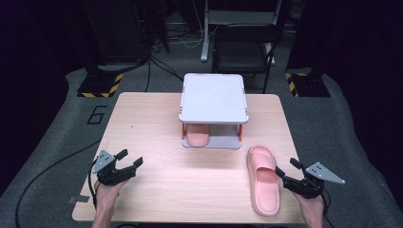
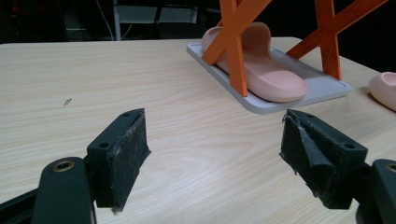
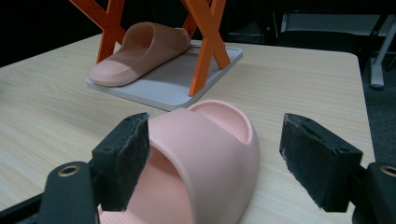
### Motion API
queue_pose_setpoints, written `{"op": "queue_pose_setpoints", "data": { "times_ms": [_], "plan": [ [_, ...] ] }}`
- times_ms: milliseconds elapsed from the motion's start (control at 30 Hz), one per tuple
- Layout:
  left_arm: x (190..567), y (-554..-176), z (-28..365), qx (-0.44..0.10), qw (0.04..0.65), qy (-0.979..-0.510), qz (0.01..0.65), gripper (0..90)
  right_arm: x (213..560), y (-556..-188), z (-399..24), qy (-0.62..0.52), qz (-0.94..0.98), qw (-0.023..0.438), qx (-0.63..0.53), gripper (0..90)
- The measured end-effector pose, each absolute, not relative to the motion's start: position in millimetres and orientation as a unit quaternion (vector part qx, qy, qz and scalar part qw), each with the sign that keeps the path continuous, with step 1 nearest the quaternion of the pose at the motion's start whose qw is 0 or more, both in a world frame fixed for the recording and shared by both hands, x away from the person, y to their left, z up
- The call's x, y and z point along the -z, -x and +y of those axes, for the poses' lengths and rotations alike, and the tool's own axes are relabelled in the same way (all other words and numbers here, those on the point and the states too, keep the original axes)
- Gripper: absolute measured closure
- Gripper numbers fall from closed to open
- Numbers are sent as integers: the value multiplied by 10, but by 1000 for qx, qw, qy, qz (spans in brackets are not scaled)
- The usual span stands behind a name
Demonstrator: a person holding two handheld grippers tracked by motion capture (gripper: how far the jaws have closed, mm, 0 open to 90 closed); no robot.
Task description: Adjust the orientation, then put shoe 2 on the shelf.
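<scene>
Where dark room surrounds it, pale wooden table (image 1: 157,142), grey floor (image 1: 57,137).

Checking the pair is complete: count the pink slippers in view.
2. One slipper lies on the lower shelf of the small rack; the other slipper lies on the table, near the right gripper. The rack's top may hide more.

The table (image 1: 157,123) is pale wood-grain, smooth and matt. Both slippers, lower right (image 1: 263,185) and on the rack's tray (image 2: 261,70), look like soft matt pink foam (the near one's insole finely dimpled). The rack (image 1: 214,97) has smooth grey plastic shelves and orange plastic struts. The gripper pads (image 3: 128,158) are rough, frayed black foam.
</scene>
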State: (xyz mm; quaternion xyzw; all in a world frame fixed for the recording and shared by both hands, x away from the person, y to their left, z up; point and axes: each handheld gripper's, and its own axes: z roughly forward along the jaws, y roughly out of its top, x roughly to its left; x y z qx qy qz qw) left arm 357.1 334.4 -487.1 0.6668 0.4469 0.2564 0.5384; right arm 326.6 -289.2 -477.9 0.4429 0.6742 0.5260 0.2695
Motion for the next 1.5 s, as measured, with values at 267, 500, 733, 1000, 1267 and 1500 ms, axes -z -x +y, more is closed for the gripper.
{"op": "queue_pose_setpoints", "data": {
  "times_ms": [267,500,733,1000,1267,1500],
  "plan": [
    [4891,-3559,3375,-257,536,-665,452,225,4762,-3253,-2879,-439,674,270,-530,238],
    [4888,-3558,3357,-258,533,-668,451,226,4827,-3197,-2840,-433,686,266,-521,239],
    [4892,-3563,3339,-257,534,-668,451,227,4958,-3159,-2805,-429,704,253,-506,248],
    [4886,-3568,3347,-258,535,-667,451,227,5168,-3243,-2783,-427,729,237,-479,421],
    [4891,-3577,3320,-255,533,-670,449,227,5182,-3281,-2808,-448,725,244,-463,656],
    [4901,-3588,3305,-255,530,-672,449,227,5161,-3309,-2824,-452,724,256,-453,724]
  ]
}}
